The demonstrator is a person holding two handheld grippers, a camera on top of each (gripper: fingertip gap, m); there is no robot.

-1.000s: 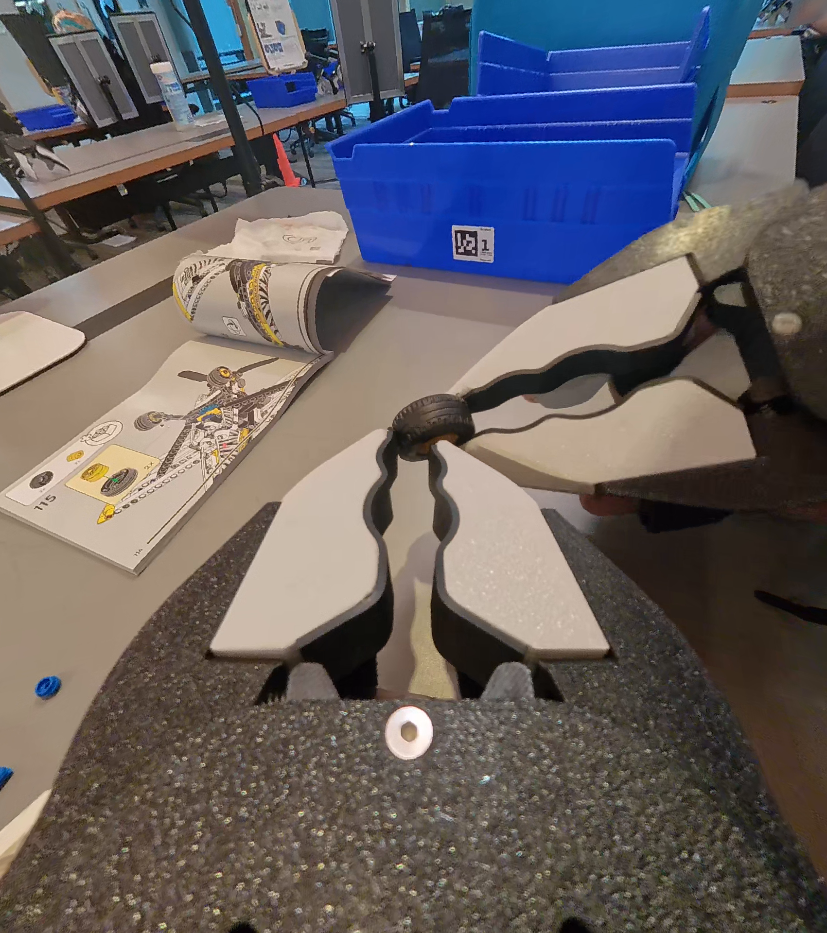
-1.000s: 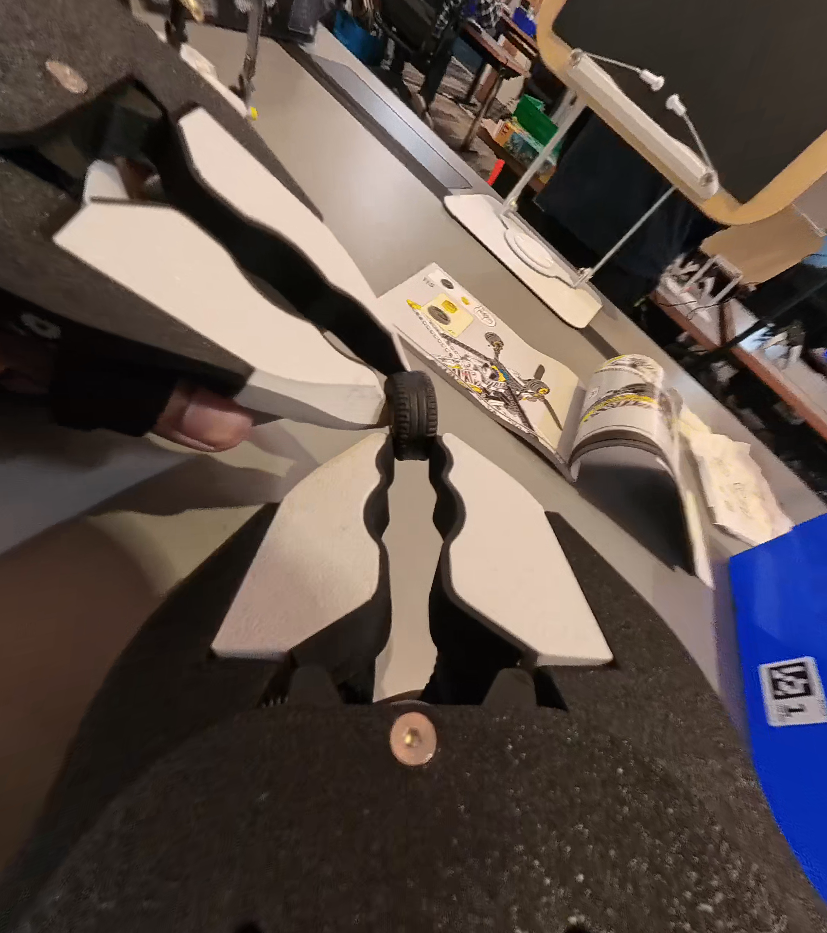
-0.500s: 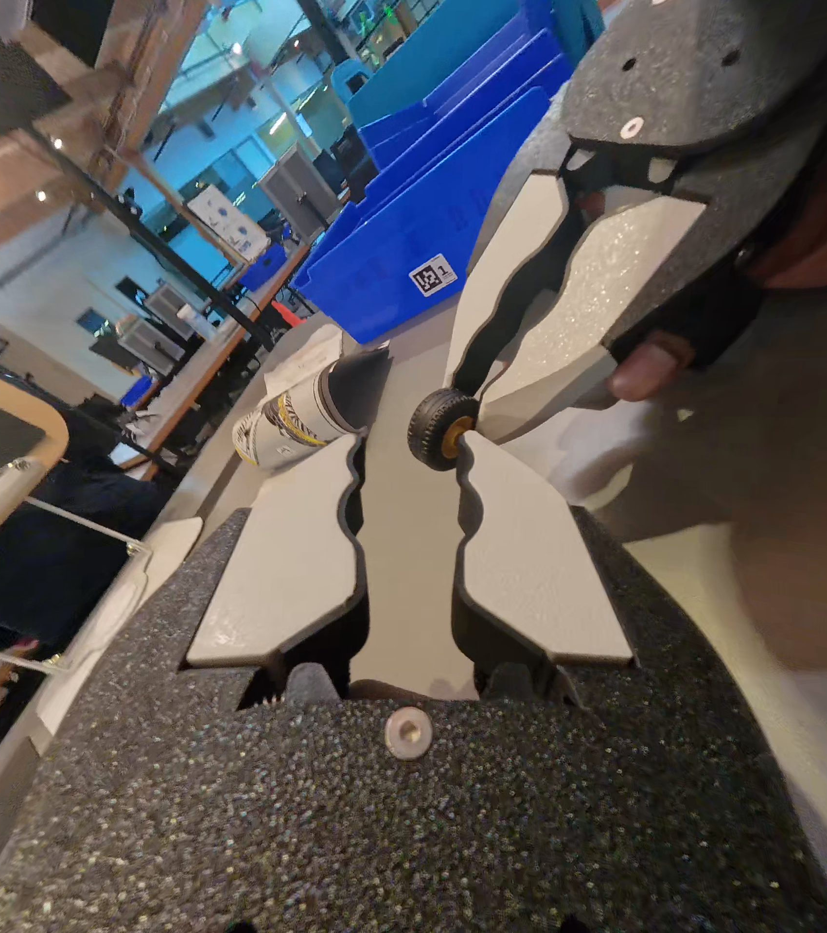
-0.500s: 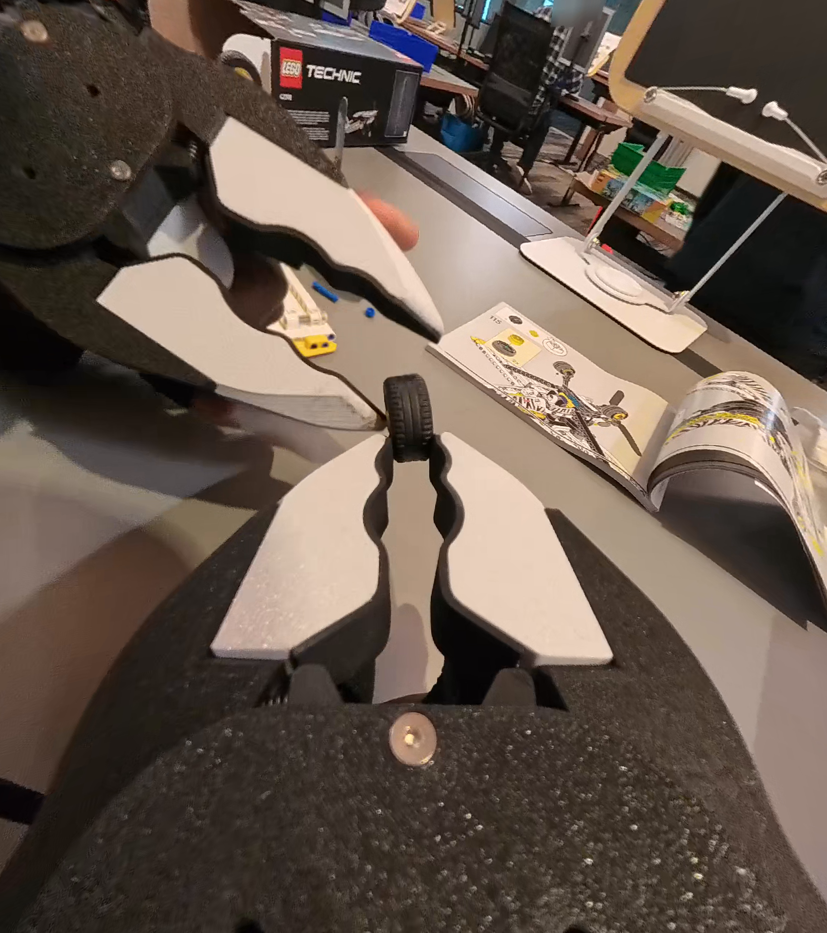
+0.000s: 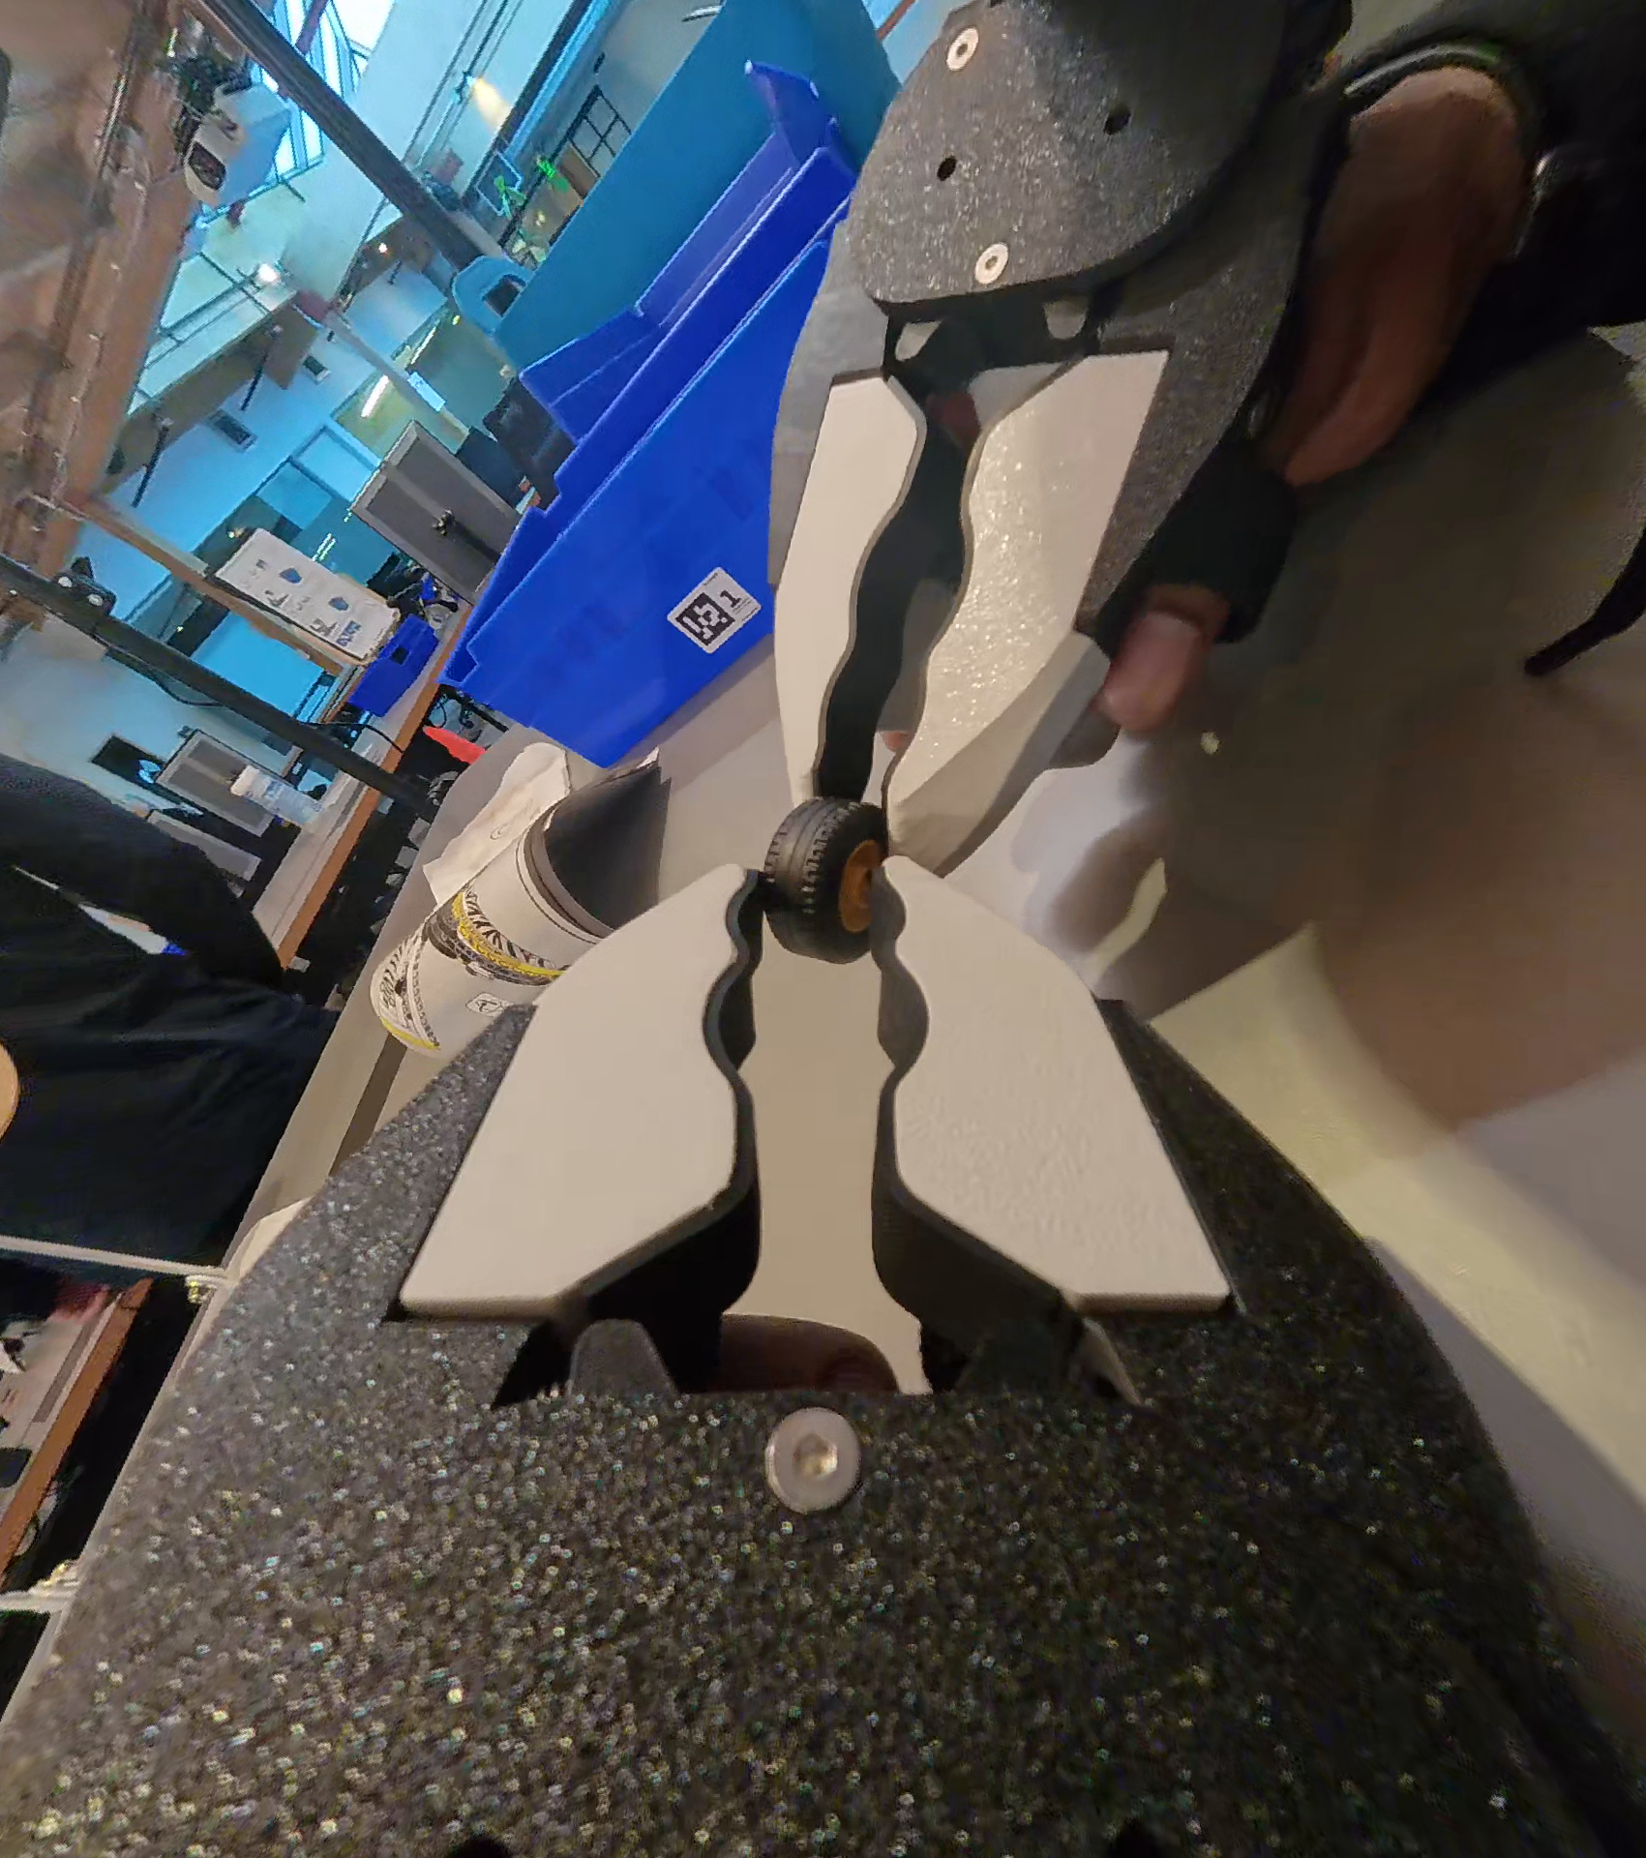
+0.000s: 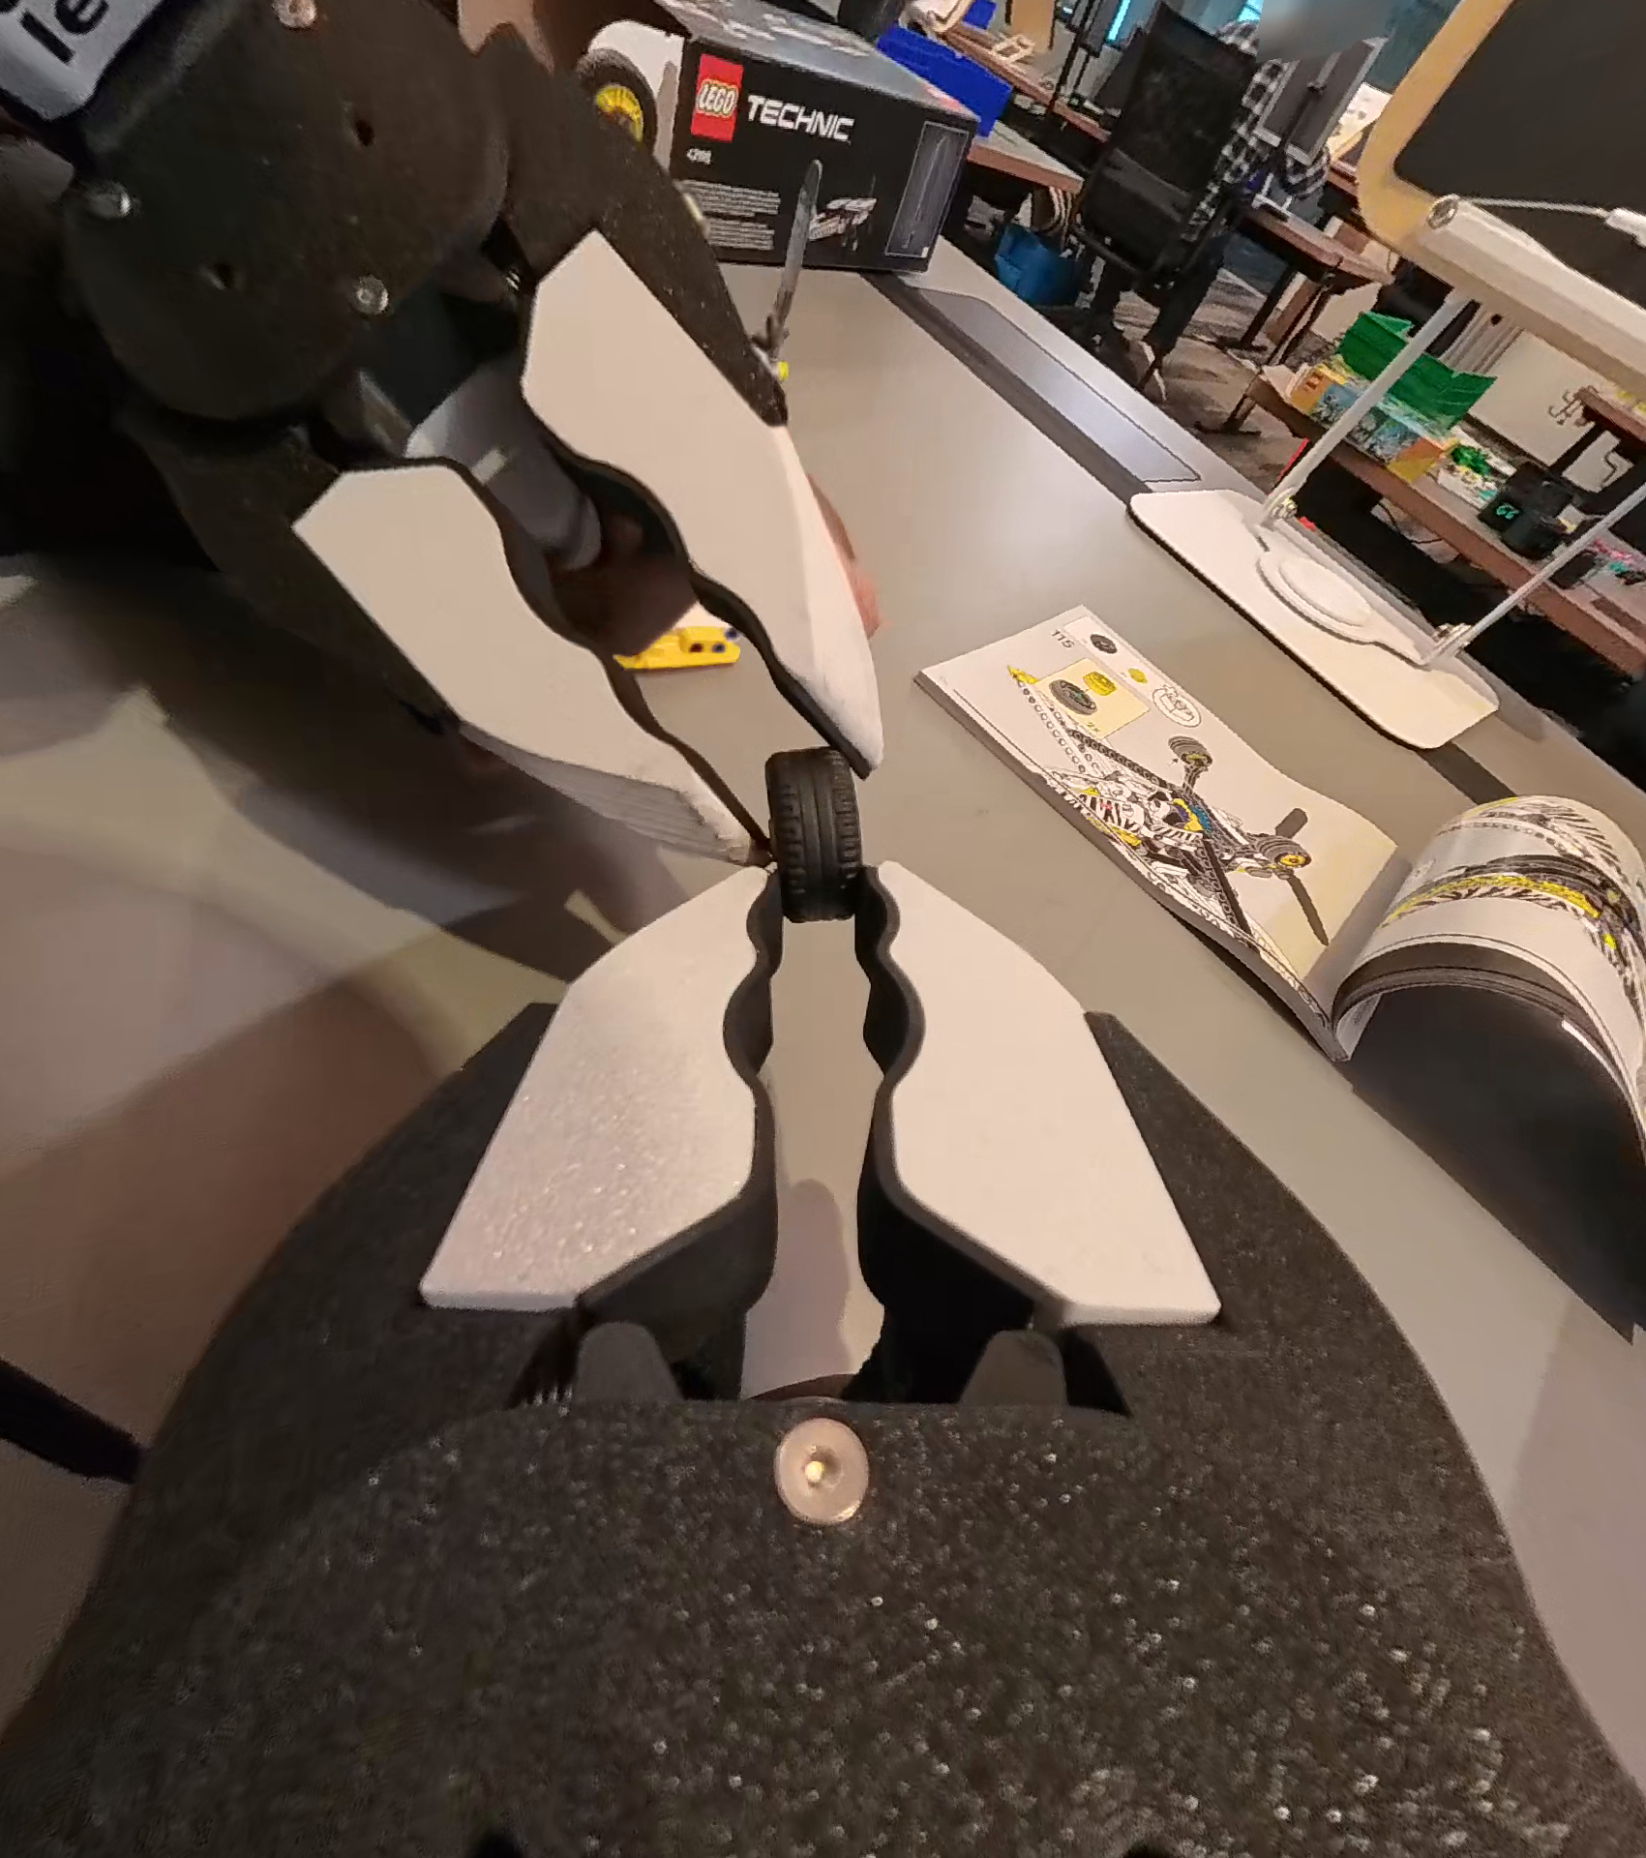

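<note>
Here we see a small black wheel (image 6: 813, 845) with a yellow middle. Our right claw (image 6: 818, 885) squeezes it, and our left claw (image 5: 818, 885) pinches it too.

Both tongs: black speckled foam-like bodies, flat light-grey fingers w/ wavy black inner pads, one silver screw centred behind fingers. Left tongs (image 5: 818, 885), right tongs (image 6: 818, 880). Hand (image 5: 1190, 563) on right tongs wears black fingerless glove, black strap hanging.
</note>
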